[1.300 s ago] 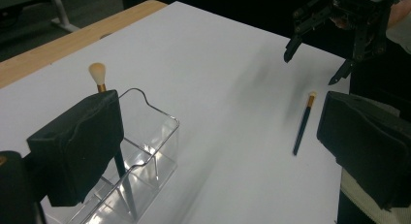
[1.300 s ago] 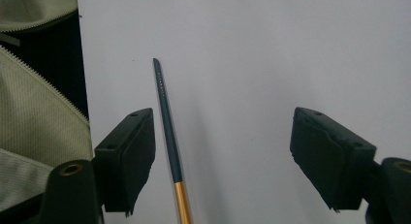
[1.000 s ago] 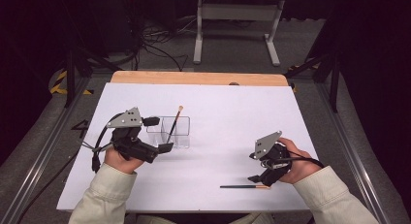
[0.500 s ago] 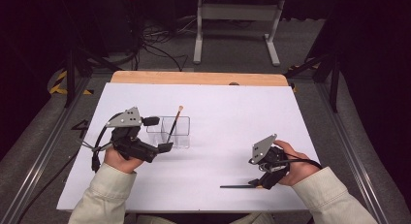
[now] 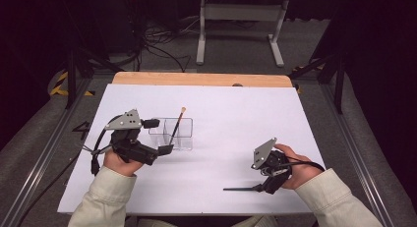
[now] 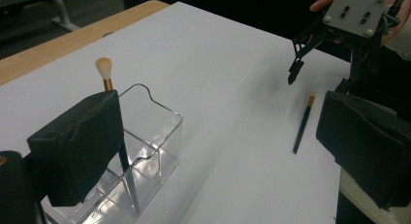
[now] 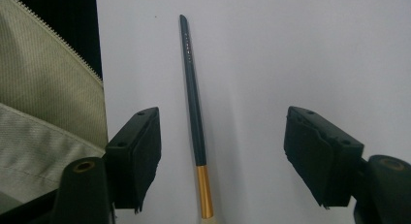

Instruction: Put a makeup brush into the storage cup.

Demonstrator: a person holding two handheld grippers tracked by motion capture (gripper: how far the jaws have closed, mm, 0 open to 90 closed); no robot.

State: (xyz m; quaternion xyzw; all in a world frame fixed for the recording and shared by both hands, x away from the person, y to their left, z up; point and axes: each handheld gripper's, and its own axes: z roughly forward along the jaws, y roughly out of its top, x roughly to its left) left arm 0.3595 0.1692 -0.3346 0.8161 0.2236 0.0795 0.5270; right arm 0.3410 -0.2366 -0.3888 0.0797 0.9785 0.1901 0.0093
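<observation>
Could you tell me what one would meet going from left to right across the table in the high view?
Left gripper → clear organiser with an upright brush in it → dark brush lying flat → right gripper.

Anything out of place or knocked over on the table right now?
Nothing spilled or damaged. One brush stands tilted in the clear organizer, bristles up. The other brush lies flat on the white table between the right tool's open jaws, not yet gripped.
</observation>
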